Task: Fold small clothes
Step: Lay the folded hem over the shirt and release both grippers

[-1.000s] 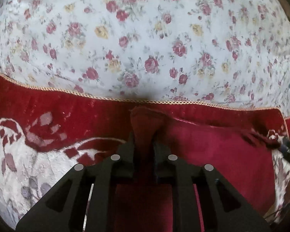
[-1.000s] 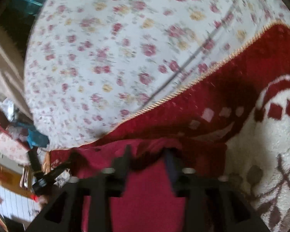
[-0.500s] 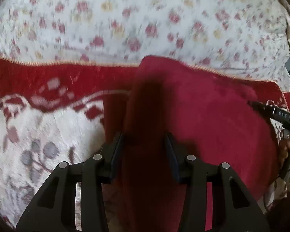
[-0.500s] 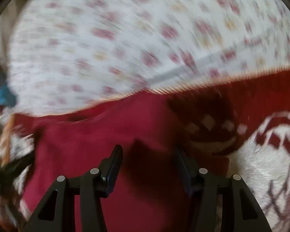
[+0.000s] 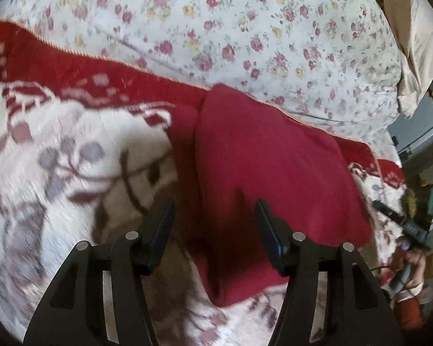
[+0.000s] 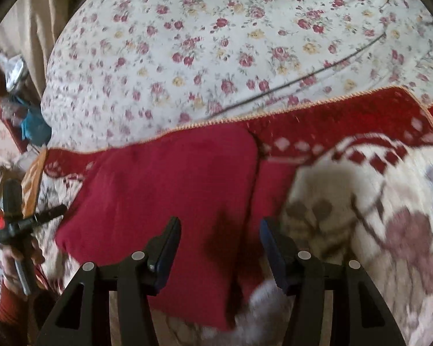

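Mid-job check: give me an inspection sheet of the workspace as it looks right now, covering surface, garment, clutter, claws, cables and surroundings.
Surface: red-and-cream patterned blanket over a floral bedsheet.
Job's things: dark red garment lying folded on the blanket, one layer doubled over another, its far edge at the blanket's gold trim.
Clutter: blue item and mixed objects beside the bed, too blurred to name.
Grippers: left claw open, empty, above the garment; right claw likewise open and empty.
Cables: thin dark line across the bedsheet, possibly a cord.
Surroundings: beige curtain behind the bed.
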The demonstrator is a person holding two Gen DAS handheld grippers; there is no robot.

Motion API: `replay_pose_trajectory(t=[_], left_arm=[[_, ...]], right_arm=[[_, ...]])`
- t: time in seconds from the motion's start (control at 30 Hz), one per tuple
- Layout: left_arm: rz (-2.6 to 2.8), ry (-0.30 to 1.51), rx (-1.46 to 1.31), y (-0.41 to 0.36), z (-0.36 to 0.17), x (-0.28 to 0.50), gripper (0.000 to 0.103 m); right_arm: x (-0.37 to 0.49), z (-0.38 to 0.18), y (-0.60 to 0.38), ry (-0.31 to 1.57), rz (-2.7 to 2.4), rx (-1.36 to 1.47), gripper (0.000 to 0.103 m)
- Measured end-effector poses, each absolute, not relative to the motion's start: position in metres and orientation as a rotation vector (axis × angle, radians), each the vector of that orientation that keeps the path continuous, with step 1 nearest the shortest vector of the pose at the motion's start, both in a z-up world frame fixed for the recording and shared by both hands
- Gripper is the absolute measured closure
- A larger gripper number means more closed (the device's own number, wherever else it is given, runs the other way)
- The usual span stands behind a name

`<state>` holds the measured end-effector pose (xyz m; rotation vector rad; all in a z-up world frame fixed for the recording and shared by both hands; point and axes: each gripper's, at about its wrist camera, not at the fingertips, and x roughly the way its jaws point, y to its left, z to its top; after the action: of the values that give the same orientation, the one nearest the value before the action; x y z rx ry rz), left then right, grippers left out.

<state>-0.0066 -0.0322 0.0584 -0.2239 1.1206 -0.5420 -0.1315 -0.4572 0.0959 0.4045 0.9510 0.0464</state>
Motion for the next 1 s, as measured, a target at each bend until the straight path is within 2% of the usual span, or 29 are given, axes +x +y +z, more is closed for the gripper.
replay_pose_trajectory(t=[0.13, 0.2, 0.23, 0.27, 0.33, 0.53, 0.8, 0.83, 0.87, 0.9, 0.97, 1.0], left_arm=[[-0.562, 1.136, -0.223, -0.047, 0.055, -0.017, 0.045], [-0.556, 1.109, -0.177, -0.053, 0.056, -0.024, 0.045], [-0.563, 1.112, -0.181, -0.054, 0.055, -0.025, 0.046], [-0.575, 1.117, -0.196, -0.053, 0.057, -0.026, 0.051], [-0.576, 1.118, -0.192, -0.050, 0.058, -0.025, 0.057], [-0.574, 1.111, -0.177, -0.047, 0.062, -0.027, 0.057], [-0.579, 1.122, -0.146, -0.059, 0.055, -0.026, 0.057], [-0.581, 1.123, -0.132, -0.061, 0.055, -0.026, 0.066], [-0.576, 1.123, -0.116, -0.062, 0.055, -0.027, 0.079], [-0.574, 1.121, -0.102, -0.061, 0.056, -0.027, 0.081], [-0.597, 1.120, -0.106, -0.057, 0.059, -0.029, 0.093], [-0.622, 1.121, -0.111, -0.055, 0.062, -0.031, 0.094]], right_arm=[[-0.136, 0.079, -0.450, 0.990, 0.069, 0.439, 0.049], [-0.135, 0.073, -0.443, 1.003, 0.068, 0.421, 0.056], [-0.136, 0.071, -0.439, 0.999, 0.067, 0.397, 0.064], [-0.137, 0.071, -0.436, 0.995, 0.066, 0.383, 0.072], [-0.139, 0.073, -0.438, 0.988, 0.058, 0.376, 0.077], [-0.143, 0.090, -0.443, 0.942, 0.061, 0.370, 0.078], [-0.125, 0.065, -0.434, 1.000, 0.055, 0.380, 0.077], [-0.124, 0.064, -0.436, 0.998, 0.056, 0.396, 0.079], [-0.125, 0.065, -0.437, 0.992, 0.054, 0.405, 0.090], [-0.129, 0.071, -0.440, 0.972, 0.072, 0.430, 0.094], [-0.142, 0.085, -0.444, 0.926, 0.125, 0.486, 0.096], [-0.147, 0.092, -0.444, 0.910, 0.138, 0.487, 0.096]])
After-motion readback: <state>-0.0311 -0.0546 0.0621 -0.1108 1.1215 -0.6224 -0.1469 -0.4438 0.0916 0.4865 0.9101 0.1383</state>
